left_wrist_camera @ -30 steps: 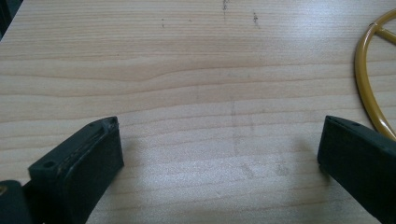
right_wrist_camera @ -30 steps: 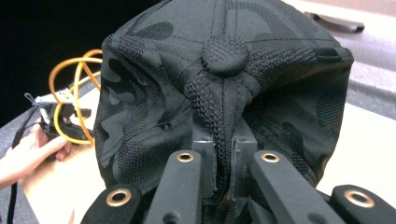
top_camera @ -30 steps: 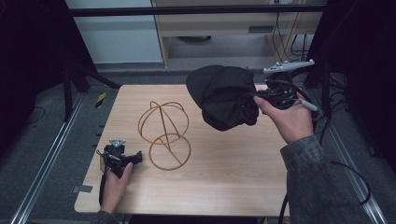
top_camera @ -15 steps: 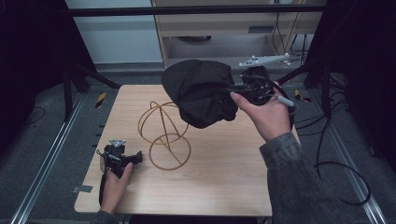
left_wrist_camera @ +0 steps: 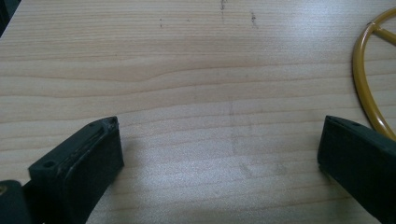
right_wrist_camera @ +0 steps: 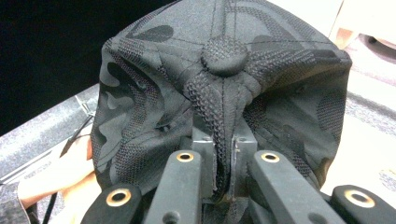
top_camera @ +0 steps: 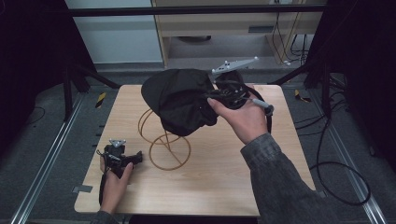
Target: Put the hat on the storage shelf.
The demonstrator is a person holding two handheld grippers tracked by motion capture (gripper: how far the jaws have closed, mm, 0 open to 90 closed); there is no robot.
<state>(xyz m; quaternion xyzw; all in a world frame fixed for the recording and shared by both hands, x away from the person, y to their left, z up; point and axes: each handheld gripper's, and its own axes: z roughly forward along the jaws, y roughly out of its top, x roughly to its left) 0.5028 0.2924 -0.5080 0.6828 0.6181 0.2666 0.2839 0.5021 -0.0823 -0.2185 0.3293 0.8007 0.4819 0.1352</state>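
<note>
Cap (right_wrist_camera: 224,93) — black camo mesh, crown pinched in right claw (right_wrist_camera: 223,161).

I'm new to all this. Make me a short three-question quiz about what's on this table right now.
1. True or false: the right claw is shut on the black cap.
2. What stands under the cap? A) a yellow wire stand B) a glass jar C) a cardboard box
3. Fill in: the left claw rests on the wooden ____ with its jaws open.

Key: 1 true, the fabric is pinched between the jaws. 2 A, the yellow wire stand. 3 table.
</note>
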